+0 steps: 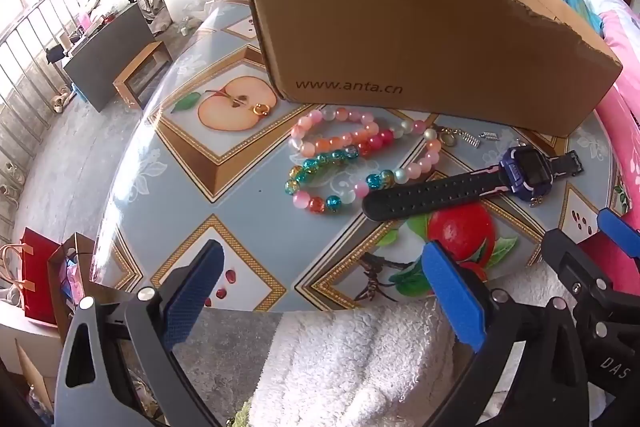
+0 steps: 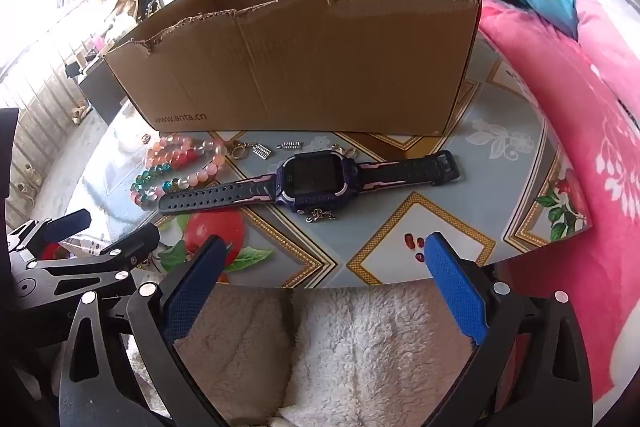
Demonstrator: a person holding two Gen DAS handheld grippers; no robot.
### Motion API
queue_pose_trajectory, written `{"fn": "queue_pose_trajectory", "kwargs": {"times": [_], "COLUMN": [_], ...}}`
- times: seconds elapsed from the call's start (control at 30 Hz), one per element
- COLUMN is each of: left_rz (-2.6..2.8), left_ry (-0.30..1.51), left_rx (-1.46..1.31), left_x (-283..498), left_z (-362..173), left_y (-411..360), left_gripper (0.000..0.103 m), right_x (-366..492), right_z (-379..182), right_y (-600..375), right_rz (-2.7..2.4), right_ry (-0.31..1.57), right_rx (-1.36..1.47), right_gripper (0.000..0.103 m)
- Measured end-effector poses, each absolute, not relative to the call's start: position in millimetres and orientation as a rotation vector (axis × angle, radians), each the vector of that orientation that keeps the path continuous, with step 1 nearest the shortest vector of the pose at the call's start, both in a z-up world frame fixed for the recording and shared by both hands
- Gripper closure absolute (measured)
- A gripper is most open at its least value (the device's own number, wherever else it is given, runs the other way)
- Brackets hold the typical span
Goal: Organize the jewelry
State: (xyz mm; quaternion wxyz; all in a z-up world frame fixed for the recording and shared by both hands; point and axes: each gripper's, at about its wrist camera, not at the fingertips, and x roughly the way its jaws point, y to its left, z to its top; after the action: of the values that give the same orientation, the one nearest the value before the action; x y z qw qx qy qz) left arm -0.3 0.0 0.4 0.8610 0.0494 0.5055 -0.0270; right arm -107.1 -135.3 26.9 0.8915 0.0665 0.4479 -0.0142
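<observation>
— Where's the jewelry?

— On the bench, along the front wall of the torn cardboard box [image 2: 304,67]: beaded bracelets [image 1: 340,159] toward the bench's left edge, the purple smartwatch [image 2: 308,183] just beside them, small metal charms [image 2: 276,148] between watch and box.

— And your tools?

— My left tool [image 1: 324,269] and right tool [image 2: 324,255] hang over the bench's near edge, both spread wide, nothing between the pads.

We cannot see inside the cardboard box [image 2: 304,67], since its near wall hides the floor of it. The small silver charms [image 2: 289,146] beside the watch [image 2: 308,183] are too tiny for us to identify, and the watch strap covers part of the bead bracelets [image 1: 340,155].
</observation>
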Motion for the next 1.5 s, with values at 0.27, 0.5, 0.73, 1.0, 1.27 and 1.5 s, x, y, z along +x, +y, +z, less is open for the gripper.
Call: {"fn": "queue_pose_trajectory", "kwargs": {"times": [0.27, 0.5, 0.73, 1.0, 1.27, 1.5], "left_rz": [-0.060, -0.067, -0.066, -0.070, -0.067, -0.067], "left_ry": [1.060, 1.069, 1.073, 1.075, 1.075, 1.078], "left_rx": [0.097, 0.093, 0.089, 0.089, 0.089, 0.088], "left_x": [-1, 1, 1, 2, 4, 5], "left_z": [1, -2, -3, -4, -4, -5], "left_y": [-6, -3, -1, 1, 0, 1], "left_gripper": [0.006, 0.006, 0.006, 0.006, 0.006, 0.006], "right_x": [-110, -105, -104, -104, -103, -103], "right_z": [28, 24, 24, 24, 25, 26], "right_y": [-135, -136, -136, -136, -135, -135], "right_rz": [-0.028, -0.026, -0.027, -0.032, -0.037, -0.038], "right_ry": [0.935, 0.947, 0.950, 0.947, 0.942, 0.941], "right_rx": [0.144, 0.140, 0.137, 0.136, 0.137, 0.139], "right_gripper": [0.008, 0.008, 0.008, 0.008, 0.008, 0.008]}}
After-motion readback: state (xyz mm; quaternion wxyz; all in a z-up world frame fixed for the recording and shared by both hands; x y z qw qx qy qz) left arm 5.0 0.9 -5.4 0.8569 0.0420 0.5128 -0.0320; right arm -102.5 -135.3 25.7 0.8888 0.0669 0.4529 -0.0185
